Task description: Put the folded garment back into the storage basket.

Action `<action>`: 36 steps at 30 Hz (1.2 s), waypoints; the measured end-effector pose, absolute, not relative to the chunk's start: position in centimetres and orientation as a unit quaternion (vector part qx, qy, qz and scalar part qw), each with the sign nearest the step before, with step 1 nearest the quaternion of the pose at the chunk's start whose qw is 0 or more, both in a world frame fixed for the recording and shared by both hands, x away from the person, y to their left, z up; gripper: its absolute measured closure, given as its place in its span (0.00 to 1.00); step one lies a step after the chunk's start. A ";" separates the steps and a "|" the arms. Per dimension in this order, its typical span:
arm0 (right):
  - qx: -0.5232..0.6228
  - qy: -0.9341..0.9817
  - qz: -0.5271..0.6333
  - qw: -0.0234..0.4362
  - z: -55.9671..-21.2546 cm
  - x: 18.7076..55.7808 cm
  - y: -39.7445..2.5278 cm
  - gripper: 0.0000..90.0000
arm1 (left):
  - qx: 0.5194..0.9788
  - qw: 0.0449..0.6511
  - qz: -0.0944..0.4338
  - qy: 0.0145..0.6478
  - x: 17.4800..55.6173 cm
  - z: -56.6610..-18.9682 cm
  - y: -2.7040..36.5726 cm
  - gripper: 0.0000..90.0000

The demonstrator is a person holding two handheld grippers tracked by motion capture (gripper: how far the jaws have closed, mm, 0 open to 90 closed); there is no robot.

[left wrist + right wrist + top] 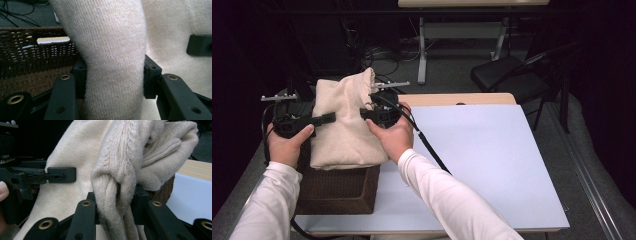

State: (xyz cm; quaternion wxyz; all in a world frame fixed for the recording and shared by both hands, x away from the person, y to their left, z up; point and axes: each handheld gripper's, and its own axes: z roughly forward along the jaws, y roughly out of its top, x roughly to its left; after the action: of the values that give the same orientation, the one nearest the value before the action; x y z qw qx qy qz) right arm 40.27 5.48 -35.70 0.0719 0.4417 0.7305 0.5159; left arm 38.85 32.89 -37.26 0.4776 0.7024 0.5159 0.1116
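A cream knitted sweater [344, 120] is draped over a dark brown wicker basket [339, 190] at the table's left. My left gripper [329, 118] is shut on the sweater's left edge, with a thick fold of knit [113, 62] pinched between its pads. My right gripper [366, 114] is shut on the sweater's right side; a cabled fold [117, 187] runs down between its jaws. In the right gripper view the left gripper's jaw tip shows against the cloth. The sweater hides the basket's inside.
The basket stands on a pale blue-white table top [492, 155] with a wooden strip [457, 99] at its far edge. A black chair [512, 75] and another table's legs [422, 50] stand beyond. Cables lie on the floor.
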 end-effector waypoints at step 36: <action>0.445 0.737 0.508 0.035 -39.1 40.6 9.2 0.79 | 0.706 0.443 0.100 0.543 38.3 -39.6 36.5 0.58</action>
State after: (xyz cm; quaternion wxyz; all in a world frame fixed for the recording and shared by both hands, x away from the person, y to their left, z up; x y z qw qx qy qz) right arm 40.62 9.23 -39.06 0.0347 0.4450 0.7366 0.5081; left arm 38.29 36.50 -39.59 0.4433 0.7062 0.5429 0.1001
